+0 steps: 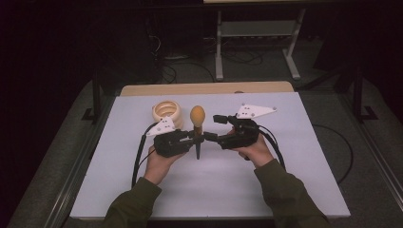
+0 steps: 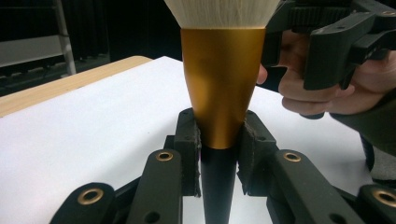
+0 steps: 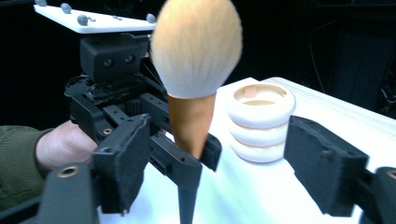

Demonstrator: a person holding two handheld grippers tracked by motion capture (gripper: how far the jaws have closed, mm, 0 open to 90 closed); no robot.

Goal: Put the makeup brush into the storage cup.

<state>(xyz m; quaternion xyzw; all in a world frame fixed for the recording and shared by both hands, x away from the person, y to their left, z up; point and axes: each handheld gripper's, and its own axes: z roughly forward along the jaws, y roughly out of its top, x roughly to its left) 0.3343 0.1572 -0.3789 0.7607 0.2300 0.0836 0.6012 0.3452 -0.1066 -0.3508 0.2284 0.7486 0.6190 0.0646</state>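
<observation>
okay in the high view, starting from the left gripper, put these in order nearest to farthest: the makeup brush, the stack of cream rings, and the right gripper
1. The makeup brush: clamped upright in the left gripper, at its right side.
2. The right gripper: just across the brush, its fingers open around the handle.
3. The stack of cream rings: behind the left gripper, toward the table's far edge, touching nothing.

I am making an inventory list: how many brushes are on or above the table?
1. The brush stands upright at the table's middle, clamped by the left gripper, beside the ribbed holder. More could be hidden inside the holder.
</observation>
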